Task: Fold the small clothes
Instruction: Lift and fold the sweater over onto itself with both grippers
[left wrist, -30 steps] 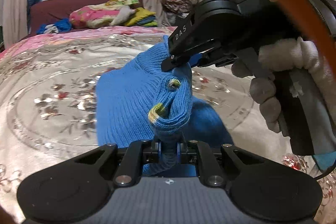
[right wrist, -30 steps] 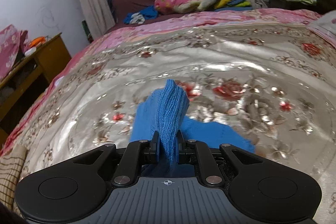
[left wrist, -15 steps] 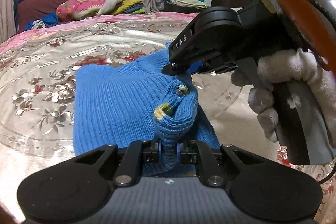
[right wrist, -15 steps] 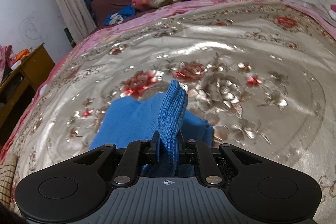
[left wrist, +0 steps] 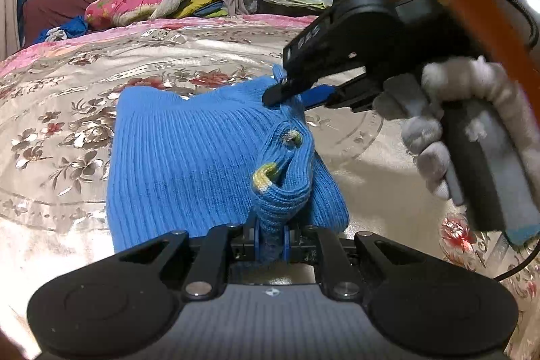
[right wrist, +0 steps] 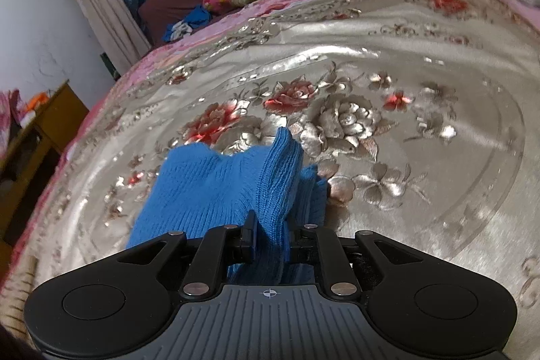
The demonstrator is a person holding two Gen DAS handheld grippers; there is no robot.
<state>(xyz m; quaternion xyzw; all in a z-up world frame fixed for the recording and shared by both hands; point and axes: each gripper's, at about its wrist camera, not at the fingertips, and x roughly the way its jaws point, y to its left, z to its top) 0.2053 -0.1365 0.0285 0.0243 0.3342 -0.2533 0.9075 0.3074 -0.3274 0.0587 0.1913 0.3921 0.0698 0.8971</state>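
Both my left claw [left wrist: 270, 237] and right claw [right wrist: 270, 238] pinch the blue knit garment [left wrist: 189, 157], holding its folded edge over the bed [right wrist: 422, 157] so the layers align.

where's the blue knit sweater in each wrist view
Left wrist view: the blue knit sweater fills the centre, one bunched edge pinched in the left gripper at the bottom, its far corner held by the right gripper coming in from the right.
Right wrist view: lower centre-left, a raised fold clamped in the jaws at the bottom.
Shared landmark: the pink floral pillow by the window.
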